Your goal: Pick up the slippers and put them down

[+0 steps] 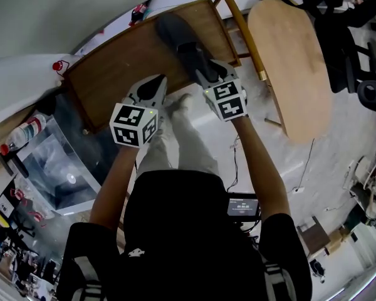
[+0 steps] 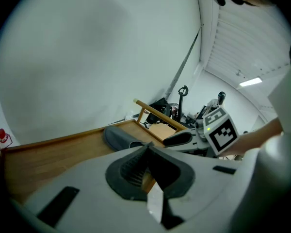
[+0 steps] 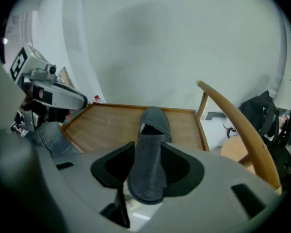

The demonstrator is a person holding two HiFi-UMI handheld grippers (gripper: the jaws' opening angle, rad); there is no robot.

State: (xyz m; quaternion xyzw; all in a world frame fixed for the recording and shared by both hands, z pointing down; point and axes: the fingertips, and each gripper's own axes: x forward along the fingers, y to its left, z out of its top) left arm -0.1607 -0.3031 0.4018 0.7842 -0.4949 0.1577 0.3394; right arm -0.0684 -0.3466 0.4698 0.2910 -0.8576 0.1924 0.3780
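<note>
Lying lengthwise on the wooden table [image 1: 116, 68], a dark grey slipper [image 1: 175, 36] points its toe toward the white wall, near the table's right edge. Its heel end reaches back to the right tongs [image 1: 202, 66], whose two dark pads stand apart on either side of the heel, which lies between them. In the right gripper view the tongs [image 3: 149, 145] frame the slipper [image 3: 154, 123], which runs straight ahead over the table [image 3: 106, 125] with its opening facing up.

The left tongs [image 1: 156, 81] hover over the near part of the table, to the left of the slipper and apart from it. In the left gripper view their tips [image 2: 148, 147] meet, closed with nothing between them (only bare wood shows through the gap behind the tips). From there the slipper [image 2: 117, 136] shows ahead and to the right.

A wooden chair [image 1: 291, 61] stands just to the right of the table; only one slipper is in view.
</note>
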